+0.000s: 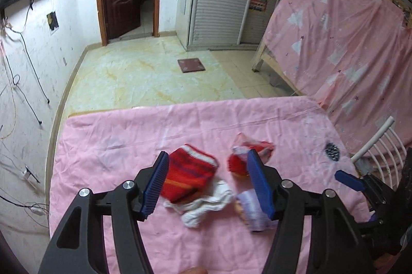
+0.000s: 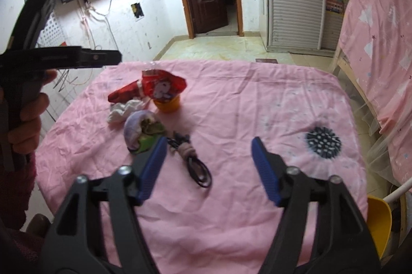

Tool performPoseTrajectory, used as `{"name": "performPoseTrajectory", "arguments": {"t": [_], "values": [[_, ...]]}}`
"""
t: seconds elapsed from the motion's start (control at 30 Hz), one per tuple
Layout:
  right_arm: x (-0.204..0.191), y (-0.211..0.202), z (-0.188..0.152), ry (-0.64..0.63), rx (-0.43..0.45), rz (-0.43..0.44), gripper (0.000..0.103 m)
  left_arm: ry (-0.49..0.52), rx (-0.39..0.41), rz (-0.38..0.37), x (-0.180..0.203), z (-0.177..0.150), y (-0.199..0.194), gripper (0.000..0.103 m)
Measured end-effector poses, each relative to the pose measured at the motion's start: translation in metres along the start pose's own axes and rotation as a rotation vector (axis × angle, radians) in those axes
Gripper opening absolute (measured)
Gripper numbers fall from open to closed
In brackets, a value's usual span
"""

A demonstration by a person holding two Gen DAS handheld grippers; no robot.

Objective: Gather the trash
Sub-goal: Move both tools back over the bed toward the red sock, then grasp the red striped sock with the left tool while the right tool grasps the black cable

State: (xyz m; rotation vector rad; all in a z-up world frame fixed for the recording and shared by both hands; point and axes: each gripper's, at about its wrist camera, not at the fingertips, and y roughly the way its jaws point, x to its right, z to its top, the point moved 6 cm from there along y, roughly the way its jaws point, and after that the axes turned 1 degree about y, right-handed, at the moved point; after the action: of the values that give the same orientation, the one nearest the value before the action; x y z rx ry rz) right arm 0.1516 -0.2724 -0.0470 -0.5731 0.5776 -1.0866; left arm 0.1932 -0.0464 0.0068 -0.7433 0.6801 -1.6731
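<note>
On the table [image 2: 231,119], crumpled wrapper [image 2: 162,87]: light, crinkly, slippery, best pinched at its bunched top. Left claw [image 1: 208,183] and right claw [image 2: 208,168] both apart, empty.

Two red wrappers [image 2: 123,93] [image 2: 163,85], one white tissue wad [image 2: 123,111], one yellow cup [image 2: 167,104], one black cable [image 2: 195,168].
</note>
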Motion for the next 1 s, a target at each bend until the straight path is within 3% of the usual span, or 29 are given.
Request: {"name": "performPoseTrajectory", "arguments": {"t": [0.4,0.5,0.8,0.87,0.93,1.0], "values": [[-0.022,0.033,0.000,-0.050,-0.078,-0.002,0.069,0.010,-0.108,-0.030,-0.017,-0.012,0.052,0.056],[-0.021,0.038,-0.001,-0.051,-0.091,-0.012,0.069,0.007,-0.141,-0.065,-0.018,-0.015,0.063,0.064],[-0.022,0.053,-0.004,-0.054,-0.137,-0.041,0.069,-0.013,-0.173,-0.088,-0.022,-0.021,0.077,0.065],[-0.024,0.055,-0.004,-0.064,-0.146,-0.048,0.054,-0.029,-0.170,-0.082,-0.023,-0.021,0.077,0.060],[-0.027,0.057,-0.005,-0.077,-0.157,-0.059,0.051,-0.040,-0.166,-0.079,-0.024,-0.021,0.077,0.053],[-0.028,0.057,-0.005,-0.094,-0.157,-0.077,0.044,-0.046,-0.162,-0.071,-0.027,-0.021,0.076,0.039]]}}
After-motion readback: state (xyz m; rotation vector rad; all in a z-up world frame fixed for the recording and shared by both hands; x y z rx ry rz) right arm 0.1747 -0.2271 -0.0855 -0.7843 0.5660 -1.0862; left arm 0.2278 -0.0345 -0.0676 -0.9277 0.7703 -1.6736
